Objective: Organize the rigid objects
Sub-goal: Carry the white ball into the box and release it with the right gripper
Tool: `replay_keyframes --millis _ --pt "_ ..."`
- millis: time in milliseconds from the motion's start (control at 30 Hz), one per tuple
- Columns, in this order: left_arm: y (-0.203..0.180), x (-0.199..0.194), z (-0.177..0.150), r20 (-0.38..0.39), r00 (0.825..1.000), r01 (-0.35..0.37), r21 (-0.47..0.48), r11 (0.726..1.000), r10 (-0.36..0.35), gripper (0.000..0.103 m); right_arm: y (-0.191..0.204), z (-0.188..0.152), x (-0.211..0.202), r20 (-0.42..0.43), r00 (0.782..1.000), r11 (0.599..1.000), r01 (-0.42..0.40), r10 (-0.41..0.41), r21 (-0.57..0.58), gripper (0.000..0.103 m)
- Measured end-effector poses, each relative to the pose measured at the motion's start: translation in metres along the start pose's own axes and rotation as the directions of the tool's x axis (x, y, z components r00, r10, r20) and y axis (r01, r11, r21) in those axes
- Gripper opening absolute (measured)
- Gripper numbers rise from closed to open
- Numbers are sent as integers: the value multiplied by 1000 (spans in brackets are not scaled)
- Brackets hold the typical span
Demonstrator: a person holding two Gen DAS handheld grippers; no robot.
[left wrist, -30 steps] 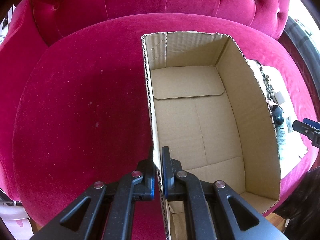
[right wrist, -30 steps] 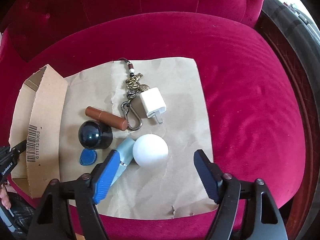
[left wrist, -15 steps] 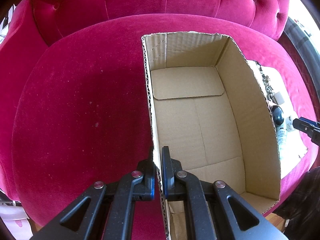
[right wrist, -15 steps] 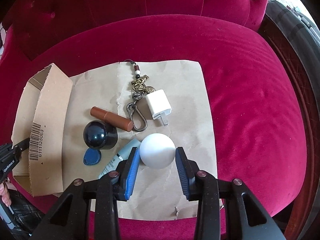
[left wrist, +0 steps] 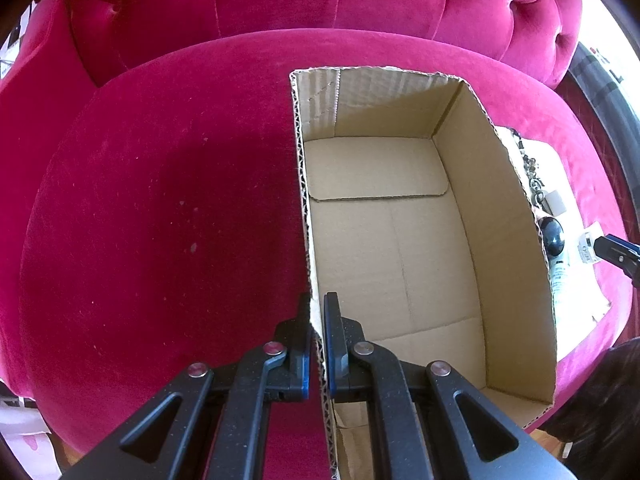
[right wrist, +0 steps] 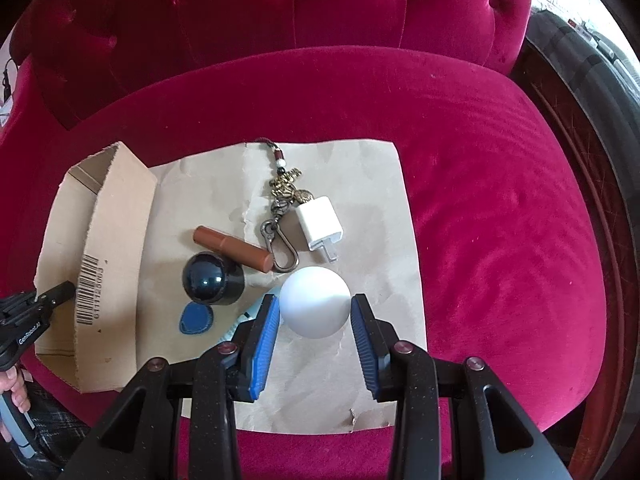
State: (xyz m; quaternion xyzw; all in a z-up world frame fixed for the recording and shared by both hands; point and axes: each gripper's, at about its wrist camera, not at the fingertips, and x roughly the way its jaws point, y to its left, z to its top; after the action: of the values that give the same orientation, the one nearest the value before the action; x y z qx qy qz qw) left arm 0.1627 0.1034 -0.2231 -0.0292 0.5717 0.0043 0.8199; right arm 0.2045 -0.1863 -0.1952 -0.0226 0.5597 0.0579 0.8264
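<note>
Right wrist view: the right gripper [right wrist: 315,314] clasped the white ball [right wrist: 315,302] on the brown paper [right wrist: 360,184], beside a keychain [right wrist: 282,216] and white charger [right wrist: 320,224]. Left gripper [left wrist: 317,320] pinched the cardboard box [left wrist: 500,208] wall on the pink sofa [left wrist: 160,200].

My left wrist view looks steeply down, close along the cardboard box [left wrist: 400,240] wall. My right wrist view looks down, close over the brown paper [right wrist: 360,184]. Both views share box and paper.
</note>
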Motion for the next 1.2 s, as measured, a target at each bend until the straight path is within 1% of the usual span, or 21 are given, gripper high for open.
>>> replay_keyframes --millis 167,333,567,767,900,1200 --pt "8 -2 2 -3 1000 10 -18 1000 -10 5 12 0 -13 20 1000 999 -9 10 -33 39" --pt "12 -4 4 -1 1000 13 -15 1000 -13 5 27 4 -25 41 999 997 -23 26 -71 39" --pt "15 -4 1 1 1000 20 -23 1000 -20 5 56 14 -41 64 995 989 -69 78 -127 39" --pt "16 -4 0 3 1000 23 -31 999 -23 5 91 25 -51 80 987 970 -122 142 -208 39" --pt "16 -3 -1 3 1000 21 -32 999 -21 5 112 31 -53 73 980 954 -162 185 -251 39" --pt "17 -3 -1 3 1000 23 -35 999 -23 5 147 37 -44 54 972 929 -200 227 -312 39"
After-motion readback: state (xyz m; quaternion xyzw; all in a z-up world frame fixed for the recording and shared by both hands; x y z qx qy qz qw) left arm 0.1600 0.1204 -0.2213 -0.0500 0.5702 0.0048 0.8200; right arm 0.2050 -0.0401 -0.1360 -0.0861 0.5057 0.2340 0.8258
